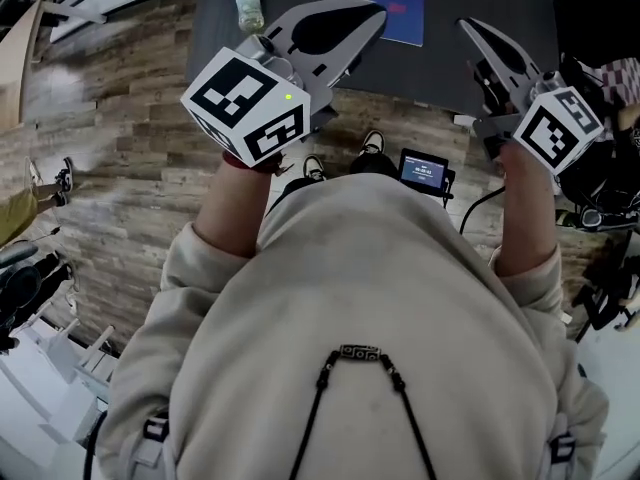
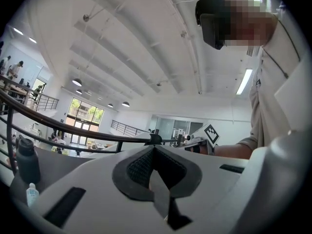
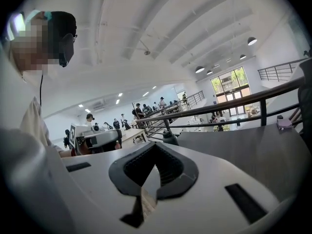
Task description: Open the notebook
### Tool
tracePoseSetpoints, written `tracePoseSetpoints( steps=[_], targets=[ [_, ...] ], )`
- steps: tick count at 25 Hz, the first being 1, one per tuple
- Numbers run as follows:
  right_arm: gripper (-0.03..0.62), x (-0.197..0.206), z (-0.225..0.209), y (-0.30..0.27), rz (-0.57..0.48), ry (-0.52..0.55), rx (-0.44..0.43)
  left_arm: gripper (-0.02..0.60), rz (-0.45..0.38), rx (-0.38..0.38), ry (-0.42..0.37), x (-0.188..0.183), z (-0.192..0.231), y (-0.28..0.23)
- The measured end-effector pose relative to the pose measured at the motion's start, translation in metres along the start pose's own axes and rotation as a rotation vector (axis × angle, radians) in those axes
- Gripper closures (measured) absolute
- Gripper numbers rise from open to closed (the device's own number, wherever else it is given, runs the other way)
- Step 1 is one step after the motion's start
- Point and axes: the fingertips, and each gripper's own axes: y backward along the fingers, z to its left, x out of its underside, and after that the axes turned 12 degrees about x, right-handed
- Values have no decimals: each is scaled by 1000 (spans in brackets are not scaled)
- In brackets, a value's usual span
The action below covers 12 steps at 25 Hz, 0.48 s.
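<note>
Matt blue notebook (image 1: 397, 8) cover, dark matt tabletop (image 1: 218, 30), wood-grain floor (image 1: 130, 148), smooth grey plastic jaws, beige cloth sweatshirt (image 1: 380, 288)

A grey wood-plank floor (image 1: 120, 168) lies past the dark tabletop's (image 1: 447, 68) near edge. Overhead are a white beamed ceiling (image 2: 136, 48) and pendant lamps (image 2: 77, 82), with bright windows (image 2: 84, 121) behind a black railing (image 2: 97, 135).

A blue notebook (image 1: 398, 8) is seen lying closed on the dark bench (image 1: 440, 68), and a clear bottle (image 1: 248, 0) is set near the bench's left edge. The left tongs (image 1: 372, 14) and the right tongs (image 1: 468, 26) are held over the bench's near side with their tips pointed away from the person, and the notebook is framed between the two tips, touched by neither. Below the bench's near edge, shoes (image 1: 372, 144) are shown on a wood-plank floor (image 1: 130, 148), with a small lit screen (image 1: 424, 170) just beside them.
</note>
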Motion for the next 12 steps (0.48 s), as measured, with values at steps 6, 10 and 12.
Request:
tracePoseSetpoints(
  steps=[6,10,12],
  targets=[
    [579,-6,-54,-9,-9,-39,-47,578,-1,-10,34,6,15,-42],
    [579,-4,-91,-15,-4,-62,-55,578,15,6,62,19,26,-72],
    [579,1,-105,-17,-1,-84,-55,578,10,18,88,22,30,-80]
  ],
)
